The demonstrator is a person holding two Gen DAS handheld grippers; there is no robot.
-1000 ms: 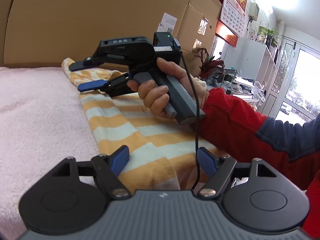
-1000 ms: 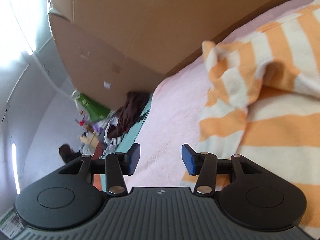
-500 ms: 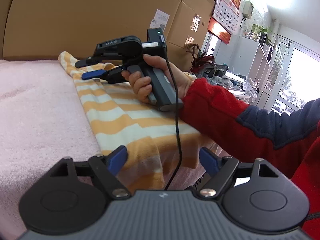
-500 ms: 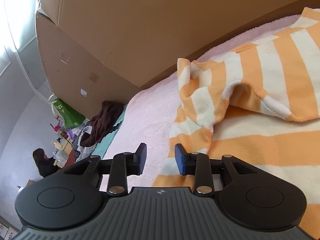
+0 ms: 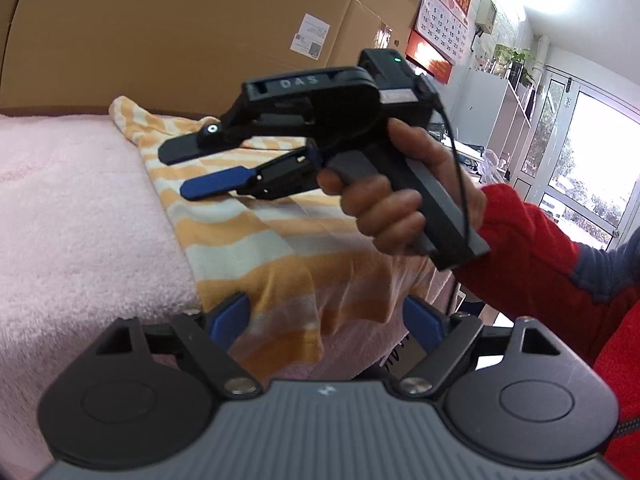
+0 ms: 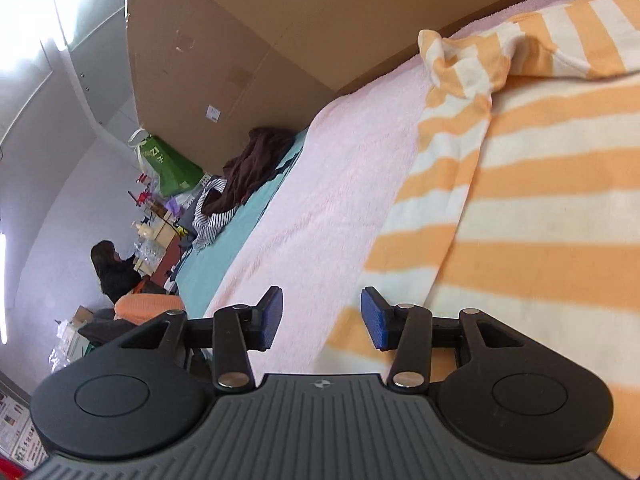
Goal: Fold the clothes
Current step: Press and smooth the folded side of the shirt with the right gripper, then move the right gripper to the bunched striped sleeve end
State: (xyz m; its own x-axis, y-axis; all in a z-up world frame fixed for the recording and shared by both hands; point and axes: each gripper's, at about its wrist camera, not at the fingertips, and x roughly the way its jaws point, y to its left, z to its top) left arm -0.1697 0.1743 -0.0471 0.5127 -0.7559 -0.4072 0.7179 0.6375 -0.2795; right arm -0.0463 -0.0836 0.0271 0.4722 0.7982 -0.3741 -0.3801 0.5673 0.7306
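Pink fleecy blanket (image 5: 80, 216) covers the bench, with tall brown cardboard boxes (image 5: 180, 28) standing behind it at 12 o'clock and a bright glazed door off at 3 o'clock.

Nearest in the left wrist view, the left gripper (image 5: 326, 318) has its blue-padded fingers (image 5: 230, 316) spread wide with nothing between them. It hovers at the near edge of the bench, where the hem of the orange-and-white striped knit garment (image 5: 256, 248) hangs over the side at 6 o'clock. That placing looks like readiness to take the hanging hem, though this is only a guess.

Further in, at about 1 o'clock, a hand (image 5: 396, 200) in a red sleeve (image 5: 528, 248) holds the right gripper (image 5: 200, 168) above the garment's middle. Its fingers stand partly apart and hold no cloth; in its own view the right gripper (image 6: 322, 318) shows the same gap over the garment's left edge.

The garment lies lengthwise across the blanket. One layer appears doubled along its left side (image 6: 460, 184), and the far end at 11 o'clock is bunched into a small crumpled lump (image 6: 460, 60). Such a lie would fit a fold partly made, or a garment merely laid out with a sleeve tucked under.

Farthest away, at 9 o'clock in the right wrist view, dark clothes (image 6: 248, 168) lie heaped on a teal cloth (image 6: 224, 252).
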